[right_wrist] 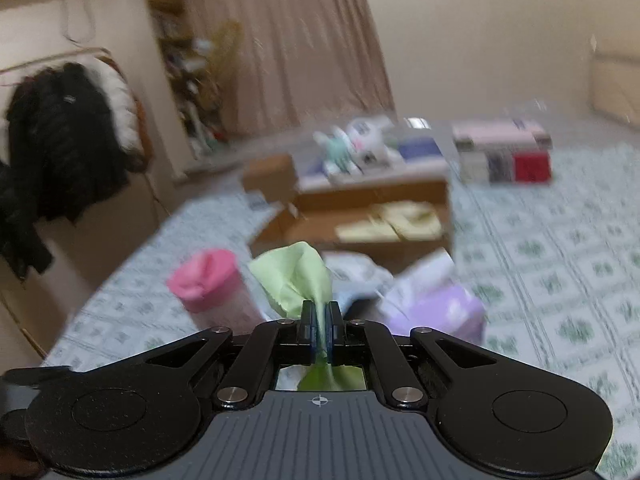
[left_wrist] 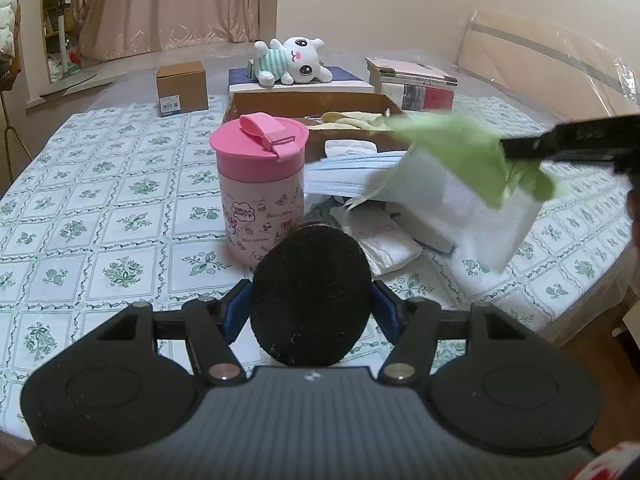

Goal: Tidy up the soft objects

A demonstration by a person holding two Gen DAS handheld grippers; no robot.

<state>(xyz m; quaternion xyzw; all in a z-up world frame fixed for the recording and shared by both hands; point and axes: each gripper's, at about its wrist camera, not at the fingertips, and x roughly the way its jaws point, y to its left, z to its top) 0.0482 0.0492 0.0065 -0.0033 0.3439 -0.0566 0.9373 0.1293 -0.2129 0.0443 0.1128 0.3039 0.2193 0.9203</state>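
Note:
My left gripper [left_wrist: 310, 310] is shut on a black, fuzzy, oval pad [left_wrist: 310, 280], its blue pads [left_wrist: 236, 314] pressing both sides low over the bed. In the right wrist view my right gripper [right_wrist: 319, 320] is shut on a light green cloth [right_wrist: 294, 276], which bunches up ahead of the fingers. From the left wrist view that cloth [left_wrist: 452, 148], green with a white underside, hangs in the air from the right gripper [left_wrist: 508, 148] just right of an open cardboard box [left_wrist: 276, 100]. A yellow cloth [left_wrist: 352, 120] lies inside the box.
A pink lidded cup [left_wrist: 260, 184] stands right ahead of the left gripper. Blue face masks [left_wrist: 352, 178] and white packets [left_wrist: 384, 240] lie beside it. A plush toy [left_wrist: 294, 60], a small carton [left_wrist: 182, 86] and stacked books [left_wrist: 412, 80] sit behind the box.

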